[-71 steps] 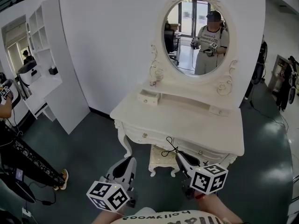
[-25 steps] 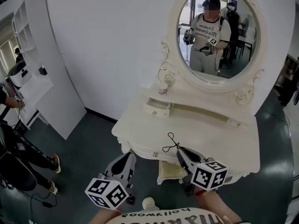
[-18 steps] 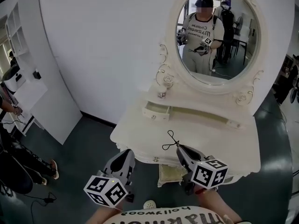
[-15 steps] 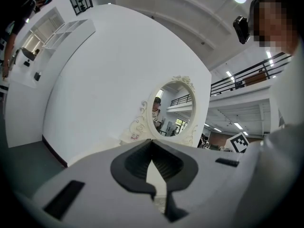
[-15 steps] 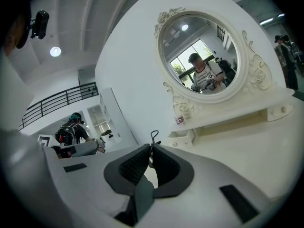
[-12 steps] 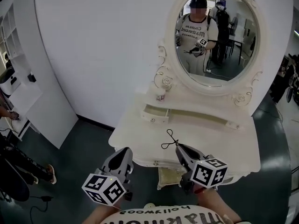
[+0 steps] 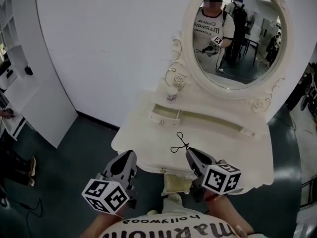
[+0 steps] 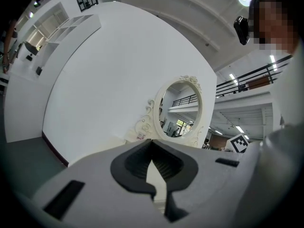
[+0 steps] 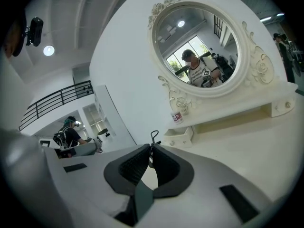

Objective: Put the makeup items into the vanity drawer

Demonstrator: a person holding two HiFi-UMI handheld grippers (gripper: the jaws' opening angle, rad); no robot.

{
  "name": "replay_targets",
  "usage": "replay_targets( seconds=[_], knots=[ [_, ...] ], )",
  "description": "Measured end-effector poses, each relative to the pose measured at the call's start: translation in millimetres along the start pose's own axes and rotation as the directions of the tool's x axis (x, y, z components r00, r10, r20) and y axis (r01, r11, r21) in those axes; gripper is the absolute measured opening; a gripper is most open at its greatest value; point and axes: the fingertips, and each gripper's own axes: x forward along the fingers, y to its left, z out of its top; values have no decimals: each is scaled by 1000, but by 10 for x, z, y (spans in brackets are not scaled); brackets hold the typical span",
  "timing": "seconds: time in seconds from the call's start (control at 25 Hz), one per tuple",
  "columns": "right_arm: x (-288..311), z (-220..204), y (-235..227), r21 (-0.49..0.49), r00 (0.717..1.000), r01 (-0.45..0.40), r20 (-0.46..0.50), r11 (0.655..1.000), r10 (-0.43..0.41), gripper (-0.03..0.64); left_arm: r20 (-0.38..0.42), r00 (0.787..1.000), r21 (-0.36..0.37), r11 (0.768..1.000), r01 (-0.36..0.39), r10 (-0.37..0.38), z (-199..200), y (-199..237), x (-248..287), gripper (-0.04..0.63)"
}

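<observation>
A white vanity (image 7: 233,143) with an oval mirror (image 7: 237,38) stands ahead of me. Its small upper drawer (image 7: 166,116) (image 9: 179,137) is pulled open, and a small bottle (image 7: 172,94) (image 9: 176,116) stands on the ledge above it. My right gripper (image 7: 188,151) (image 9: 151,147) hangs over the vanity's front edge, shut on a thin black looped wire item (image 7: 179,143) (image 9: 153,137) that sticks out past its tips. My left gripper (image 7: 130,155) (image 8: 151,144) is down at the left, short of the vanity, with its jaws together and nothing between them.
A cream stool (image 7: 177,183) stands under the vanity, which has a knob (image 7: 163,170) on its front drawer. A white shelf unit (image 7: 12,68) runs along the left wall, with a person's legs (image 7: 17,167) near it. Dark floor surrounds the vanity.
The vanity has come closer and lower in the head view as I stepped toward it. Both grippers kept their places; the right one held the black item throughout.
</observation>
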Motion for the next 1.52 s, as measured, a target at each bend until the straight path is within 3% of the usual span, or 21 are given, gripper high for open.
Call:
replay_targets(
  seconds=[0.44, 0.64, 0.88, 1.24, 1.52],
  knots=[
    [624, 336, -149, -9, 993, -98, -65, 995, 98, 41, 56, 991, -14, 992, -125, 125, 257, 296, 218, 8],
    [892, 458, -251, 46, 985, -143, -90, 989, 146, 41, 85, 980, -11, 983, -182, 182, 391, 427, 247, 8],
    [1215, 482, -328, 53, 970, -168, -166, 984, 175, 41, 103, 953, -74, 958, -279, 285, 430, 670, 110, 8],
    [1589, 394, -523, 33, 950, -181, -253, 983, 184, 41, 117, 908, -87, 915, -395, 403, 407, 801, -140, 8],
    [1837, 360, -641, 172, 935, -187, -271, 967, 229, 41, 129, 859, -106, 868, -485, 496, 380, 892, -437, 8]
  ],
)
